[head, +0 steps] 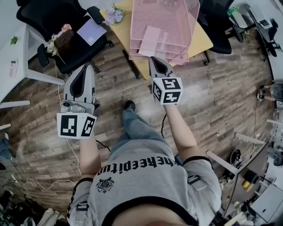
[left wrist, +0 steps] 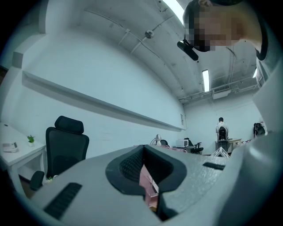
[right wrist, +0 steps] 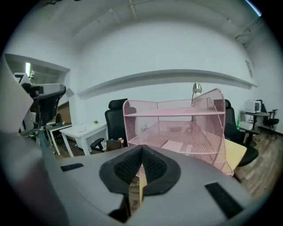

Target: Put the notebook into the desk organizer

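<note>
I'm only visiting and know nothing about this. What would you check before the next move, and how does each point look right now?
1. Right gripper empty, jaws together: ok.
2. Left gripper empty, jaws together: ok.
3. Pink desk organizer upright on the yellow table: ok.
4. Pink notebook lying inside an organizer tray: ok.
5. Both grippers apart from the organizer: ok.
6. Whether the lavender book on the black chair also belongs in: cannot tell.
</note>
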